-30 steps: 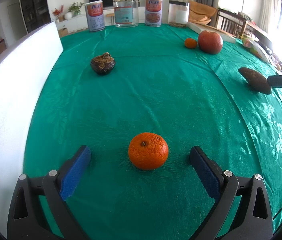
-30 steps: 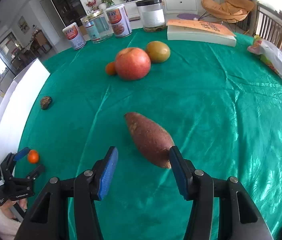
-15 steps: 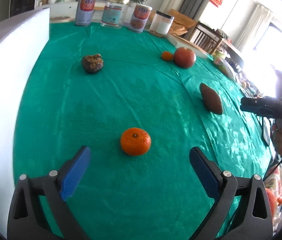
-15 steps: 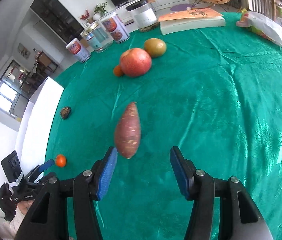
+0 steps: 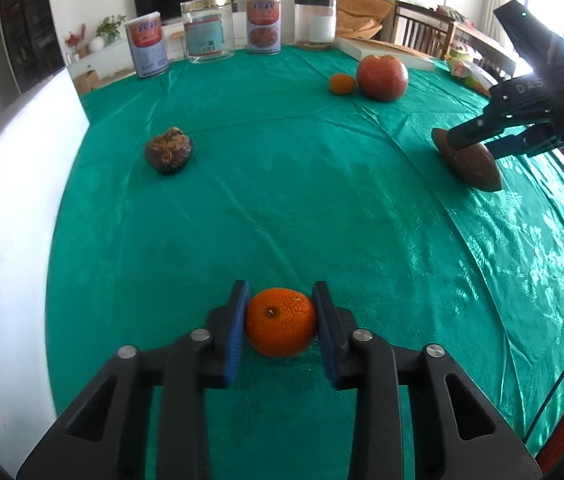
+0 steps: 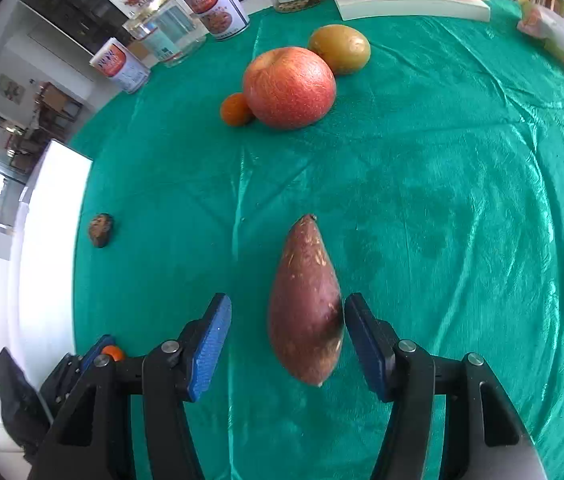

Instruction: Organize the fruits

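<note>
the left gripper [image 5: 281, 322] is clamped on a small round orange mandarin [image 5: 280, 322]; both blue pads [image 5: 237, 334] press its sides while it sits on the shiny green tablecloth [image 5: 282, 208]. the right gripper [image 6: 285, 344] straddles a long reddish-brown sweet potato [image 6: 305, 304] lying on the cloth, its jaws opening: the right pad is just beside the skin, the left pad stands apart, so nothing is gripped. farther off, a large red apple [image 6: 289, 87] sits touching a tiny orange citrus [image 6: 236, 109] and a yellow-green round fruit [image 6: 339, 49]. a dark wrinkled brown fruit [image 5: 169, 150] lies alone near the white board [image 5: 6, 200].
</note>
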The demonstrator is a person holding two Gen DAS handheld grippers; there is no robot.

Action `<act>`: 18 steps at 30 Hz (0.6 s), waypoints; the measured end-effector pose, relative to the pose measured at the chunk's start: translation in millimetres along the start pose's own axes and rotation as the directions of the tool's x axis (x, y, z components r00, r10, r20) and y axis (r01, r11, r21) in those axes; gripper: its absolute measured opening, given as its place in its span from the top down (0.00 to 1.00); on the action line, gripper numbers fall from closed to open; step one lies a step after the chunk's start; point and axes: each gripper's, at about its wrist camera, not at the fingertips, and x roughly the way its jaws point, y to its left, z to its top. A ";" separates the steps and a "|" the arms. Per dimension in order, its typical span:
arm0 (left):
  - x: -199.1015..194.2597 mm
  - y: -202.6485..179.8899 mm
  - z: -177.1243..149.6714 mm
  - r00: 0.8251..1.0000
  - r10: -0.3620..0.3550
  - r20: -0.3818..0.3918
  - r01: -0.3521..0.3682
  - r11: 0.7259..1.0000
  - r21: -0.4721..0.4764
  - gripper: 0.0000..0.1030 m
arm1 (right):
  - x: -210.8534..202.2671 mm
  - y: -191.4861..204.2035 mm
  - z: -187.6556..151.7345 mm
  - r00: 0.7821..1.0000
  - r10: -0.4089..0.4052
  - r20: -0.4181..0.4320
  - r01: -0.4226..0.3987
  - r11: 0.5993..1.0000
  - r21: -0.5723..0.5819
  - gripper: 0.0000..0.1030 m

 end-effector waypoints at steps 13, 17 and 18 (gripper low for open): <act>-125.9 43.9 -35.6 0.933 -0.353 0.077 0.360 0.891 -0.275 0.71 | -56.8 16.4 -66.4 0.929 0.365 0.055 -0.369 0.925 0.087 0.61; -193.8 86.2 -34.7 0.927 -0.316 0.202 0.369 0.867 -0.336 0.71 | -76.3 106.9 -83.0 0.843 0.537 0.035 -0.536 0.843 -0.034 0.61; -208.8 99.9 -35.5 0.931 -0.284 0.231 0.352 0.867 -0.352 0.71 | -78.2 134.1 -86.5 0.822 0.570 0.018 -0.567 0.820 -0.070 0.61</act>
